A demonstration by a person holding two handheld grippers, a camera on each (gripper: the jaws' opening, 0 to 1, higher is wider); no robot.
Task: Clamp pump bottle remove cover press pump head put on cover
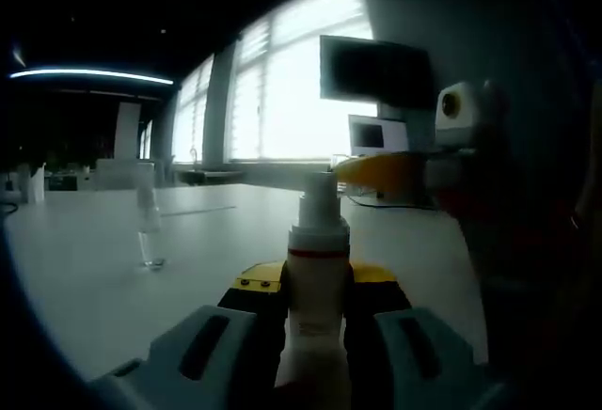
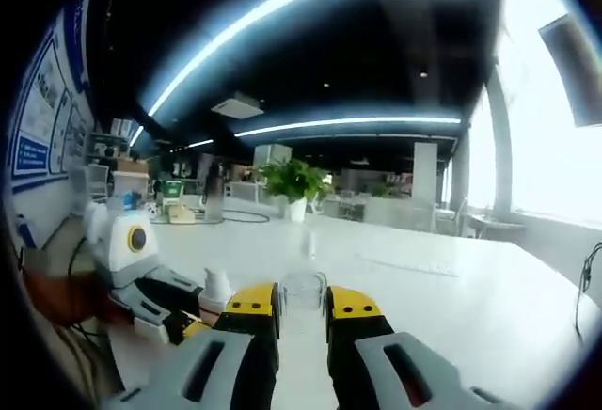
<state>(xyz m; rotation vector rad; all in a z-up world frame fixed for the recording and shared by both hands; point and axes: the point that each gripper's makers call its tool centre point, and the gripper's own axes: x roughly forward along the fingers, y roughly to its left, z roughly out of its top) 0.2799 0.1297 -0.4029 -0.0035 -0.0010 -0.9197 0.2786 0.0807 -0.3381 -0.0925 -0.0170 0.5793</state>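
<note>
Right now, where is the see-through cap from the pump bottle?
In the left gripper view the clear cover stands upright on the white table, left of the pump bottle clamped in the left gripper.

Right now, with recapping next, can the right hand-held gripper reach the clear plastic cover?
Probably yes: the cover stands alone on the white table, ahead of the right hand-held gripper's parted jaws.

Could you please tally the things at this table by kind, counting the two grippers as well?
Pump bottle: 1
Clear cover: 1
Grippers: 2, the left gripper and the right gripper
Total: 4
</note>
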